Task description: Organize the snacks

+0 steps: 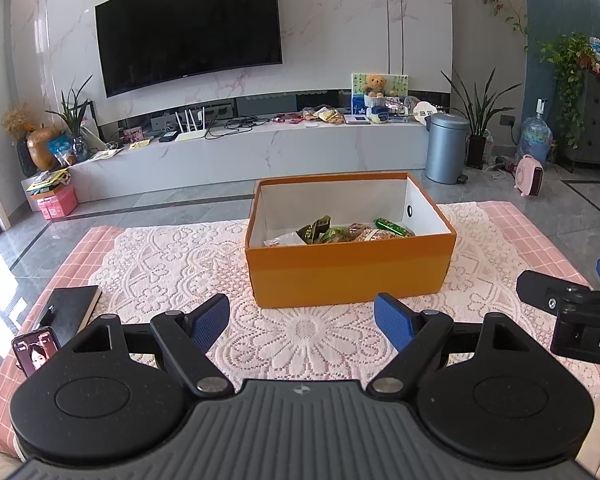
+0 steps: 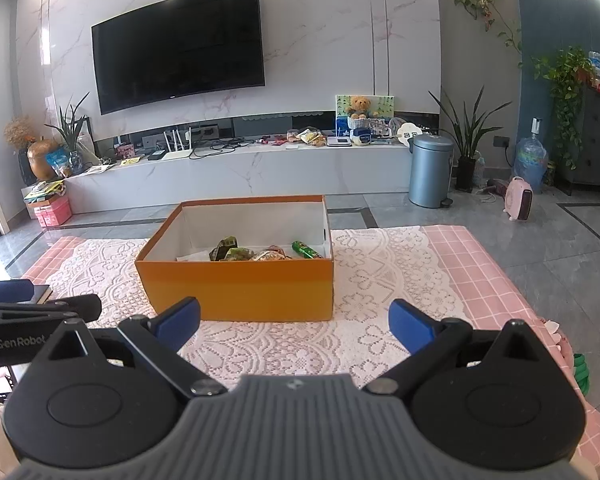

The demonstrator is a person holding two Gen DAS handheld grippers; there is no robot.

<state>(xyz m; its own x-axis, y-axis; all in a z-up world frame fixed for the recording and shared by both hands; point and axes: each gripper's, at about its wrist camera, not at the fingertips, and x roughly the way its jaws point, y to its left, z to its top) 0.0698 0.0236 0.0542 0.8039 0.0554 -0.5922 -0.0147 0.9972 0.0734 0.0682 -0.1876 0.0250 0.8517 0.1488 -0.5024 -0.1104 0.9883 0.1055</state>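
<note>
Left gripper [image 1: 302, 322]: jaws spread wide, nothing between the blue pads [image 1: 209, 320]. It hangs low over the near edge of the worktop, pointed at the box.

Right gripper [image 2: 294, 322]: likewise wide open and empty, just beside the left one (each shows at the edge of the other's view), at about the same height.

Orange box [image 1: 350, 276]: lid off, standing upright on the white lace cloth [image 1: 172, 264], ahead of both grippers and apart from them. Snack packets [image 1: 340, 234] lie in its bottom towards the near wall, among them a green wrapped bar [image 2: 306, 249] on the right side. No loose snack is visible on the cloth around the box.

Also on the worktop, at the left edge: a black notebook [image 1: 70, 306] and a phone [image 1: 34, 350] with its screen lit.

Assessment: sorting appears complete or close to it; whether anything remains outside the views cannot be told.

Risks:
- The box looks light and lightly loaded; a gripper brushing its near wall could slide it and ruck the lace.
- Open fingers dragged low could snag the lacework.
- A leftward sweep could knock the phone off the worktop edge.
- Reaching into the box, foil packets may slip from the pads.
</note>
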